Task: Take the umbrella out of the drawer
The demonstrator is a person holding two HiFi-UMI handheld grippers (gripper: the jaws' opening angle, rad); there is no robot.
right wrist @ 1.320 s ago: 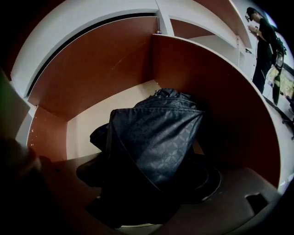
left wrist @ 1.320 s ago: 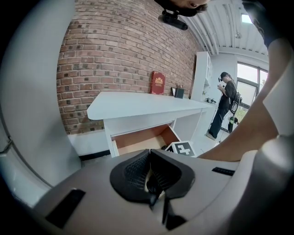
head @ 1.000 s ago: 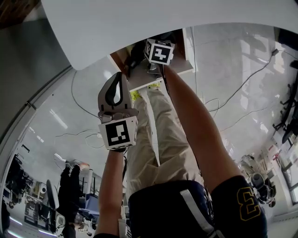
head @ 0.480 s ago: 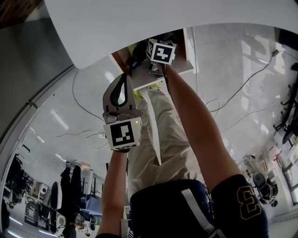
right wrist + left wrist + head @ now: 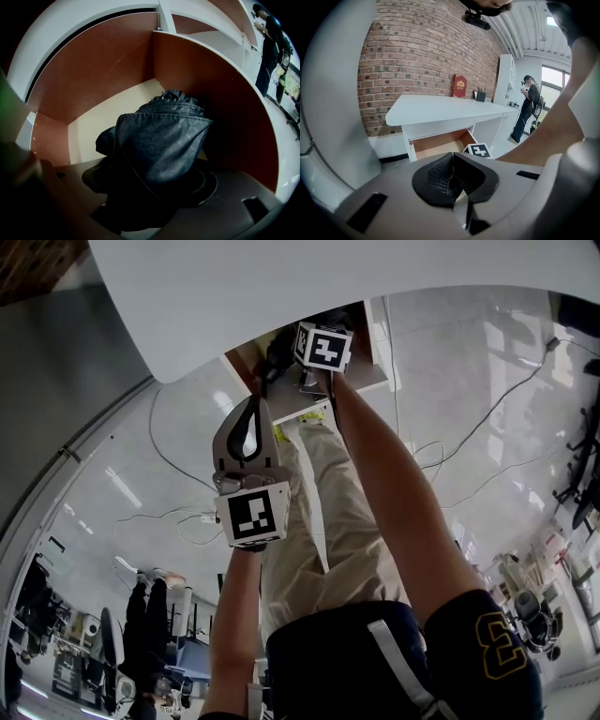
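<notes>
The right tongs point(image 5: 151, 190) have just been closing and now pinch the dark folded umbrella point(image 5: 164, 136), which lies in the open drawer point(image 5: 93, 70) near its 3 o'clock wall. The left tongs point(image 5: 453, 161) are closed and empty.

A red brick wall point(image 5: 417, 56) stood behind a white desk point(image 5: 440, 110). On the desktop, 1 red book point(image 5: 460, 86) stood upright against the wall, with a small dark object point(image 5: 480, 96) just beside it. 1 person point(image 5: 528, 108) stood near a bright window point(image 5: 553, 80). Thin cables point(image 5: 150, 432) trailed across the glossy white floor point(image 5: 469, 362).
</notes>
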